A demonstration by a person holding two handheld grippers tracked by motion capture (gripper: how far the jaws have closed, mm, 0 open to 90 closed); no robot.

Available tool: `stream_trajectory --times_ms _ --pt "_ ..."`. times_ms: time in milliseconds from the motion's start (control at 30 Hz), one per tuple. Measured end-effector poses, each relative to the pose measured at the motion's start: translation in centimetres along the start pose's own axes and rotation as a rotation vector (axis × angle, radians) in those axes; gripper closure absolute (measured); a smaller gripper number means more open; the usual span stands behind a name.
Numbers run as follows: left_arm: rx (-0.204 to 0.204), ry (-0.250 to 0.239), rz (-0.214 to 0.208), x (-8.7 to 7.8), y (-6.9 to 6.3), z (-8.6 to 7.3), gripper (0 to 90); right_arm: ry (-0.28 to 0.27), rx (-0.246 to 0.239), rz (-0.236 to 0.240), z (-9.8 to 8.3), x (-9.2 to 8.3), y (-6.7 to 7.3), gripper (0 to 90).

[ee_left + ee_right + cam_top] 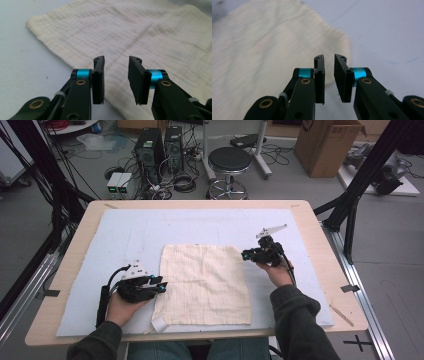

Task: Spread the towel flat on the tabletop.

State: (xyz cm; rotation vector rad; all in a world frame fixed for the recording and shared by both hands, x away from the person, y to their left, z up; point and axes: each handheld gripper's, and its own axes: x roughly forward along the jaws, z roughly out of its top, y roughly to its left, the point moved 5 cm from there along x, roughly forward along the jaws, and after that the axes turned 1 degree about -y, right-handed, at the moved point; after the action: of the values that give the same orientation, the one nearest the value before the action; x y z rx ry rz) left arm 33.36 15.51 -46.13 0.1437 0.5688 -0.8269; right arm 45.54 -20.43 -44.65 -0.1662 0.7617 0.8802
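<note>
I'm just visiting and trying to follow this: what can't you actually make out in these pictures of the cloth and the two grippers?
- Left gripper, high view: its tips are too small to tell whether they touch the cloth.
- Cloth, left gripper view: cut off by the top and right edges; the jaws hide the part beneath them.
- Cloth, right gripper view: blurred, cut off at the left edge.
- Right gripper, high view: too small to see the gap between its jaws.

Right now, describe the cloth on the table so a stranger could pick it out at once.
Start at the wooden table and the pale blue mat covering most of it. In the mat's middle, nearer the person, lies the cloth, spread flat between the two claws. It is the sole cream, crinkled, roughly square fabric there.
</note>
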Motion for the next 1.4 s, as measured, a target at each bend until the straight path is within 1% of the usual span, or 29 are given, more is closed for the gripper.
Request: stream_trajectory --times_ms 33,67,133,233,267,300,367,433,467,567,600,633,667,700,733,800,833,867,900,967,1000,1033,1067,1133,1200,1267,1333,1367,1400 --pt "0.001 0.004 -0.006 0.2 0.0 0.0 66.6 0.010 0.022 -0.002 0.3 0.6 -0.6 78.7" --pt "0.001 0.006 -0.010 0.4 -0.1 0.0 66.6 0.018 0.044 0.005 0.4 1.3 -0.9 76.6" --pt "0.021 0.027 -0.011 0.6 -0.1 -0.1 66.7 0.033 0.058 0.007 0.7 2.3 -1.4 75.4" --pt "0.030 0.038 -0.021 0.6 -0.1 -0.3 66.7 0.033 0.104 -0.022 1.2 3.1 -2.2 77.1" --pt "0.036 0.039 -0.025 0.5 -0.1 -0.3 66.7 0.028 0.097 -0.028 1.3 3.1 -2.2 77.9" --pt "0.036 0.036 -0.028 0.5 -0.1 -0.3 66.7 0.031 0.101 -0.019 1.3 3.2 -2.1 78.5" --pt "0.036 0.032 -0.032 0.6 -0.1 -0.3 66.6 0.044 0.086 0.002 1.2 3.4 -1.7 82.5" --pt "0.040 0.035 -0.035 0.5 -0.2 -0.3 66.5 0.038 0.085 0.035 1.3 3.4 -1.1 85.2" --pt "0.045 0.035 -0.036 0.5 -0.2 -0.3 66.5 0.039 0.076 0.037 1.4 3.4 -0.9 85.9" --pt "0.043 0.027 -0.038 0.2 -0.2 -0.2 66.3 0.049 0.022 0.063 1.7 3.8 0.7 86.5" --pt "0.041 0.025 -0.036 0.1 -0.2 -0.2 66.3 0.069 0.007 0.072 1.7 4.1 1.2 86.6" --pt "0.037 0.024 -0.037 0.1 -0.2 -0.2 66.2 0.098 -0.013 0.075 1.5 4.3 1.7 86.4" --pt "0.030 0.023 -0.037 0.0 -0.2 -0.2 66.0 0.114 -0.050 0.060 1.5 4.5 1.9 85.5" --pt "0.033 0.024 -0.034 0.0 -0.1 -0.3 66.0 0.109 -0.056 0.045 1.6 4.4 1.9 85.4" --pt "0.028 0.021 -0.033 0.0 -0.2 -0.3 65.9 0.081 -0.031 0.037 1.8 4.1 1.6 84.3" --pt "0.025 0.020 -0.035 0.1 -0.2 -0.3 65.6 0.043 0.008 -0.015 2.0 3.5 0.5 76.2" --pt "0.030 0.019 -0.034 0.1 -0.1 -0.3 65.5 0.042 0.024 -0.031 1.9 3.3 -0.1 72.1" --pt "0.033 0.020 -0.035 0.1 -0.1 -0.3 65.5 0.045 0.029 -0.044 1.8 3.2 -0.4 65.4" --pt "0.033 0.018 -0.035 0.1 0.0 -0.3 65.5 0.053 0.056 -0.070 1.5 3.3 -1.0 62.0" --pt "0.030 0.020 -0.036 0.2 0.0 -0.3 65.5 0.065 0.088 -0.051 1.2 3.4 -1.3 62.6" --pt "0.029 0.020 -0.036 0.2 0.0 -0.3 65.5 0.070 0.085 -0.043 1.1 3.6 -1.5 67.8" --pt "0.034 0.023 -0.034 0.1 0.0 -0.3 65.5 0.078 0.083 -0.021 1.0 3.7 -1.4 76.4" --pt "0.032 0.019 -0.035 0.1 0.0 -0.3 65.5 0.084 0.076 -0.009 1.0 3.8 -1.2 83.9" --pt "0.029 0.017 -0.037 0.1 -0.1 -0.3 65.6 0.072 0.054 -0.023 1.3 3.7 -1.0 85.6" --pt "0.030 0.017 -0.037 0.0 -0.1 -0.3 65.6 0.053 0.014 -0.059 1.7 3.3 -0.6 86.0" --pt "0.031 0.018 -0.036 0.1 -0.1 -0.3 65.6 0.048 -0.029 -0.091 2.1 3.0 0.1 86.0" --pt "0.028 0.019 -0.035 0.0 -0.1 -0.3 65.6 0.048 -0.080 -0.129 2.3 2.9 1.3 85.6" --pt "0.034 0.018 -0.037 0.0 -0.1 -0.3 65.6 0.053 -0.103 -0.129 2.3 3.0 2.2 84.3" --pt "0.032 0.015 -0.040 -0.1 -0.2 -0.2 65.6 0.056 -0.112 -0.105 2.3 3.2 2.9 83.3"
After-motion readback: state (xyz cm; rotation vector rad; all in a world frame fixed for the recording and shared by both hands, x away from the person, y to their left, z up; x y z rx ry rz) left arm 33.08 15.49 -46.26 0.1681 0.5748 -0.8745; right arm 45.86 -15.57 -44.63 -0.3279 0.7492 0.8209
